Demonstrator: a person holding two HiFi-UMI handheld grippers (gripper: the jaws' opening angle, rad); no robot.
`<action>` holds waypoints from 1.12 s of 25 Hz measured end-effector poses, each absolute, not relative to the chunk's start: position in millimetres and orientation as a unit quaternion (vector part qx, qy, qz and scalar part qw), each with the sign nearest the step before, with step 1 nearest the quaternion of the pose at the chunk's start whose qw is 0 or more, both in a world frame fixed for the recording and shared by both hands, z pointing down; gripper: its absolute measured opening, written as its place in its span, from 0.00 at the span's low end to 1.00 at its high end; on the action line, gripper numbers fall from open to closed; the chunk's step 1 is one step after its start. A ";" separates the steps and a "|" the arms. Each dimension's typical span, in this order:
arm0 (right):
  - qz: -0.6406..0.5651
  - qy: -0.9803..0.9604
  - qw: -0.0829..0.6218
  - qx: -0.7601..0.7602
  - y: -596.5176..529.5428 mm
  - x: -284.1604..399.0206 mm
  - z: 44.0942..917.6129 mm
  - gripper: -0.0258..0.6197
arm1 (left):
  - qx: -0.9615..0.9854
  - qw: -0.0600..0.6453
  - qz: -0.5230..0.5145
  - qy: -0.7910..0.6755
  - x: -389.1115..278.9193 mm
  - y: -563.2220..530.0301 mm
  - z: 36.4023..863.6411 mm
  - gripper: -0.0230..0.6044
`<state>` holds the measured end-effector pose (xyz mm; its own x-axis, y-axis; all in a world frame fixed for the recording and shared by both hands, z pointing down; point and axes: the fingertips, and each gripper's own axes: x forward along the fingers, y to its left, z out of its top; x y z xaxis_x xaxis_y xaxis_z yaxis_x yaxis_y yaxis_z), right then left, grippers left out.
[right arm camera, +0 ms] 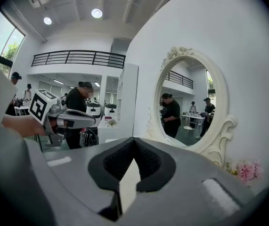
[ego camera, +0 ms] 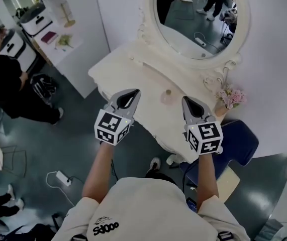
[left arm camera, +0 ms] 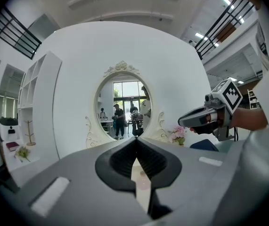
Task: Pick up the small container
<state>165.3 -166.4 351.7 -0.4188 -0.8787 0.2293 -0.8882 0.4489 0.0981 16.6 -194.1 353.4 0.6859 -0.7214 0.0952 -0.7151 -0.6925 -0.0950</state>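
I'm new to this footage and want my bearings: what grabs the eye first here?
The big oval mirror in its ornate cream frame dominates, standing at the back of the cream dressing table. In front, the left gripper and right gripper, both shut and empty, hover either side of the small container on the tabletop. Pink flowers sit at the table's right end.

Open hall staged as bedroom corner, vanity table point(ego camera: 128, 69), oval mirror point(ego camera: 193, 19), mezzanine railing point(right arm camera: 77, 58)

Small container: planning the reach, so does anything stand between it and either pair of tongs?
Nothing visible does. The small container stands alone on the vanity top, bare surface between it and the left tongs and right tongs; the flowers sit aside.
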 end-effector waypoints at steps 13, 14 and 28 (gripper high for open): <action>0.056 -0.857 0.134 0.495 -259.8 177.2 387.1 0.08 | -0.912 -0.001 -0.101 0.397 33.5 -278.9 390.1 0.06; 0.060 -0.856 0.138 0.495 -264.4 175.8 393.2 0.10 | -0.913 -0.003 -0.104 0.394 32.7 -284.2 394.6 0.06; 0.141 -0.808 0.201 0.536 -306.1 164.0 512.8 0.29 | -0.931 -0.043 -0.140 0.335 17.0 -339.1 468.9 0.06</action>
<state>164.0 -306.1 512.8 -0.3454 -0.8092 0.4754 -0.9224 0.3860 -0.0132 17.0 -339.1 468.9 0.7363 -0.6113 0.2903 -0.6355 -0.7720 -0.0138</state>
